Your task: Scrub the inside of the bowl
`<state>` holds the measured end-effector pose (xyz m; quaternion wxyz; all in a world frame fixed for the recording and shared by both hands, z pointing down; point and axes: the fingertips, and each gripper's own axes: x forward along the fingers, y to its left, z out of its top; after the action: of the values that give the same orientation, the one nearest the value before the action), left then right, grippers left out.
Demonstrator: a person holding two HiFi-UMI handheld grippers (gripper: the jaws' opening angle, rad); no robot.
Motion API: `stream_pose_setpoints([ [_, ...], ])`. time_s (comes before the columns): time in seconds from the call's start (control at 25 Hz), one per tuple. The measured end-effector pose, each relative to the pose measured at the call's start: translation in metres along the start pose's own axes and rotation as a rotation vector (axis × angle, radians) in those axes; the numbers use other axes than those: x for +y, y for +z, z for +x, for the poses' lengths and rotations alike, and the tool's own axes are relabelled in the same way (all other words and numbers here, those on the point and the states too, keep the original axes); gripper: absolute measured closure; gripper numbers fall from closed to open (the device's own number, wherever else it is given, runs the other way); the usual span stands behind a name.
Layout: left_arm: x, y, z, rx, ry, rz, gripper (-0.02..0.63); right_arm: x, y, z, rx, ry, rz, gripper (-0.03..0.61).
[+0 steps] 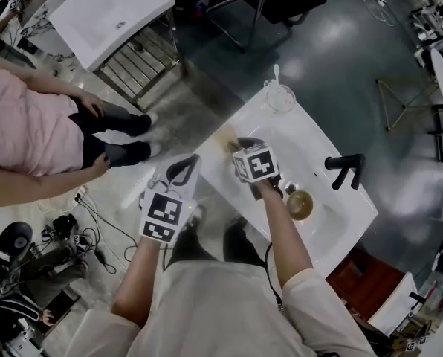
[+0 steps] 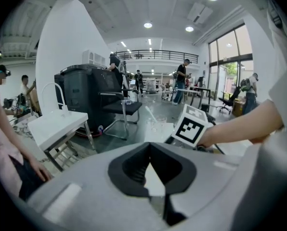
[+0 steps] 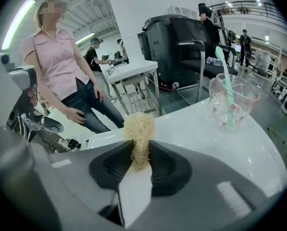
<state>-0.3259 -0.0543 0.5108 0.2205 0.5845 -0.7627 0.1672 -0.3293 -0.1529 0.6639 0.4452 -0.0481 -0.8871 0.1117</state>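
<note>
Nearest us, the right gripper pinches a straw-coloured fibre scrubber between its pads. The scrubber's long axis runs along the jaws. Its bushy end projects past the tips, away from the hand and over the white sink top. We cannot tell whether it touches that surface.

In the head view the scrubber points away from the brown bowl. The bowl sits mouth up in the basin, just beside the right wrist and near the black faucet. A glass cup holding a mint-green spoon stands at the far end of the top.

The left gripper hangs off the sink's left edge, above the floor. Its jaws are pressed together with nothing between them.
</note>
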Motion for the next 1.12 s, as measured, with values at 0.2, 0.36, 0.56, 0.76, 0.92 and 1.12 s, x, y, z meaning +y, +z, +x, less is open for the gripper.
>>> stream_pose_setpoints([
  [0.2, 0.001, 0.002, -0.008, -0.009, -0.016, 0.026, 0.611, 0.004, -0.005, -0.012, -0.038, -0.01, 0.048, 0.488],
  [0.36, -0.004, 0.004, -0.018, -0.024, -0.046, 0.047, 0.612, 0.006, -0.012, -0.038, -0.098, -0.042, 0.113, 0.492],
  [0.56, -0.026, 0.018, -0.026, -0.052, -0.116, 0.103, 0.611, 0.002, -0.017, -0.098, -0.192, -0.144, 0.178, 0.494],
  [0.76, -0.057, 0.036, -0.022, -0.089, -0.219, 0.173, 0.611, -0.002, -0.037, -0.159, -0.274, -0.259, 0.236, 0.494],
  [0.92, -0.097, 0.047, -0.017, -0.108, -0.328, 0.242, 0.612, -0.003, -0.068, -0.21, -0.344, -0.356, 0.319, 0.494],
  [1.12, -0.147, 0.055, -0.008, -0.105, -0.443, 0.323, 0.612, -0.008, -0.106, -0.27, -0.428, -0.47, 0.412, 0.494],
])
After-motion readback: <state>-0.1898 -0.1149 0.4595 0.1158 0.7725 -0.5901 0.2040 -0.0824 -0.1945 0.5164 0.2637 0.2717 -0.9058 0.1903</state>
